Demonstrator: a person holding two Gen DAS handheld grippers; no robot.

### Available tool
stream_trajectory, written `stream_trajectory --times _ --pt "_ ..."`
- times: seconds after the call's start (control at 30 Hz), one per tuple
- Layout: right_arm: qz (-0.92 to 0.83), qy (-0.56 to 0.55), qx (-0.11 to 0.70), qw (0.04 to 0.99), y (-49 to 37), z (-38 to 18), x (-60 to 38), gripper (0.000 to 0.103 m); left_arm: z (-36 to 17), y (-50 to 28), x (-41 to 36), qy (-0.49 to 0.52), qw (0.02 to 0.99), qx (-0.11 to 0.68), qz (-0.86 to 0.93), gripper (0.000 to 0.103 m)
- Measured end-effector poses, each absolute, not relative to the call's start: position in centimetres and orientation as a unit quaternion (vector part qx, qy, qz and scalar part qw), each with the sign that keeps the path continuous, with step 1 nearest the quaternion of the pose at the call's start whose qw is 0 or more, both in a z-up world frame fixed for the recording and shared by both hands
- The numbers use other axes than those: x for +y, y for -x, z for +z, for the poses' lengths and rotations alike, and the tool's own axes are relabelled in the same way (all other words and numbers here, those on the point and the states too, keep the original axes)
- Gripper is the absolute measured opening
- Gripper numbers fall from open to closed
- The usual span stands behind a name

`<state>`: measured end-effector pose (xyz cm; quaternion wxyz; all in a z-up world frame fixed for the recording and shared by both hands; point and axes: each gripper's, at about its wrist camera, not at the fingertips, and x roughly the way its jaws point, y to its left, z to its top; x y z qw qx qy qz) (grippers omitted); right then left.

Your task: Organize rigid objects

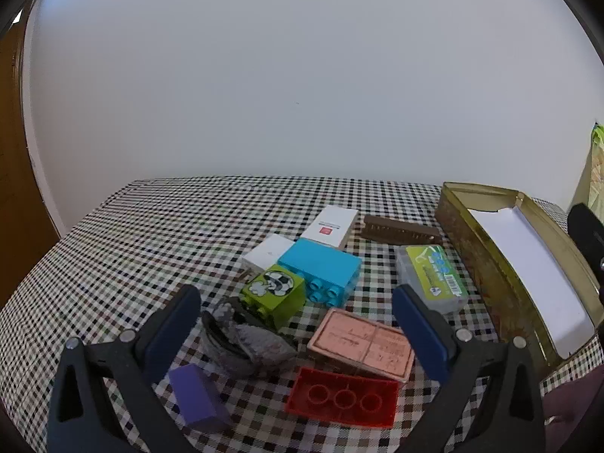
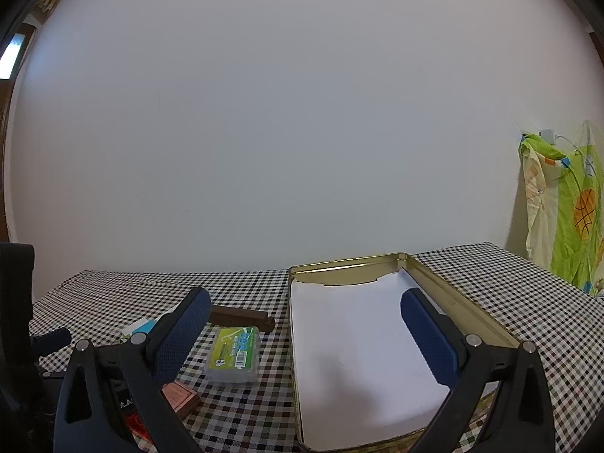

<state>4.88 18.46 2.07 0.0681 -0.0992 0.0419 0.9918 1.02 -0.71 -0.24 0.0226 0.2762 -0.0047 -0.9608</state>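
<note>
A plain white wall stood behind the black-and-white checked bench (image 1: 132, 234). The left claw (image 1: 298, 324) hung released over the near clutter, the pink flat rectangular box (image 1: 360, 343) directly between its fingers. The right claw (image 2: 305, 336), likewise released, faced the paper-lined gold metal tin (image 2: 464, 302) at right.

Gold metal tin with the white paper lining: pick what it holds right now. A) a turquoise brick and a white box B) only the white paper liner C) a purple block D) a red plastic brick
B: the gold metal tin shows only its white paper liner; the bricks, boxes and block all lie outside it on the checked tablecloth.
</note>
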Motion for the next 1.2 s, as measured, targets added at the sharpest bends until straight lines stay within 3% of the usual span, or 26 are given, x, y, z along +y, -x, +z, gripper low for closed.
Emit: stream_trajectory --times 0.77,0.97,1.03,1.2 --pt "0.991 0.122 0.035 0.029 -4.4 1.8 17.6 0.096 -1.3 -4.5 -6.9 -0.322 0.038 -0.001 -0.946 0.102" --pt "0.991 0.128 0.031 0.015 -4.4 1.8 17.3 0.096 -2.2 -5.3 -8.0 -0.359 0.008 0.010 -0.933 0.091" --pt "0.991 0.130 0.031 0.011 -4.3 1.8 17.4 0.096 -2.4 -5.0 -7.6 -0.367 -0.004 0.013 -0.930 0.079" --pt "0.989 0.144 0.031 -0.016 -4.2 1.7 17.3 0.096 -3.3 -4.4 -7.4 -0.389 0.000 0.008 -0.921 0.078"
